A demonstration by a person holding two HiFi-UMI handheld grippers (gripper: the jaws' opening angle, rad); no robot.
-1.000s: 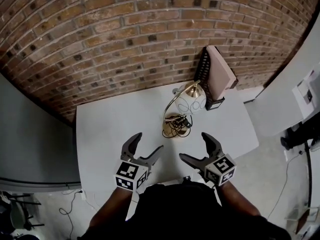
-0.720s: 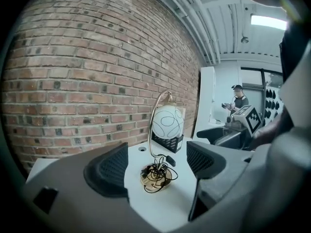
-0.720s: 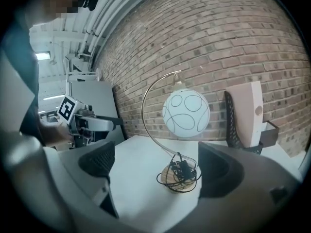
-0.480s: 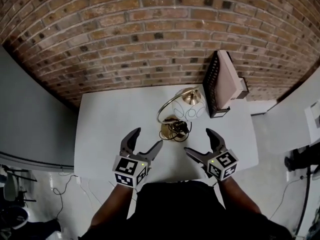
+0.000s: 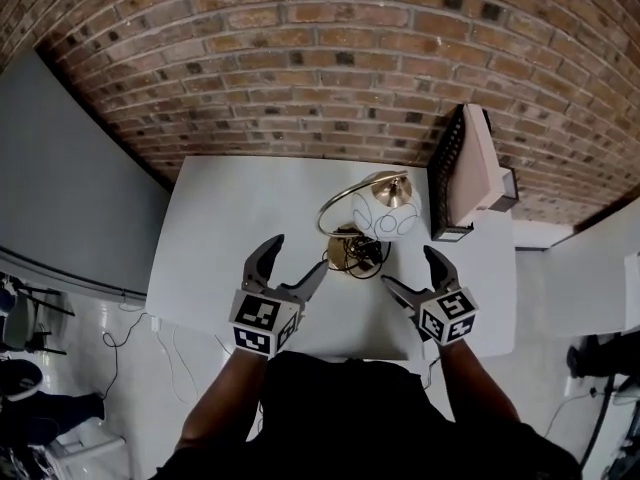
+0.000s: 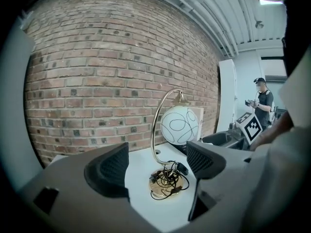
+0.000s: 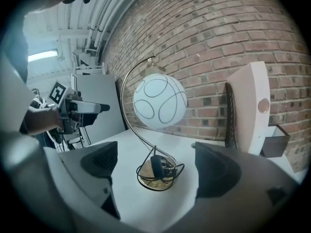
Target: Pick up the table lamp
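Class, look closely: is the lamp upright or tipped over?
Upright. The lamp has its base flat on the table; its globe hangs high above it.

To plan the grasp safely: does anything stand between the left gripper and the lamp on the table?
Nothing visible does. Only bare table lies between the left gripper and the lamp. Its black cord is coiled on the lamp's own base, not in the way.

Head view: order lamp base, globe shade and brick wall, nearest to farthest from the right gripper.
From the right gripper, whose jaws have just been closing slightly with nothing between them:
1. Lamp base, just ahead, to its left.
2. Globe shade, beyond the base.
3. Brick wall, farthest back.
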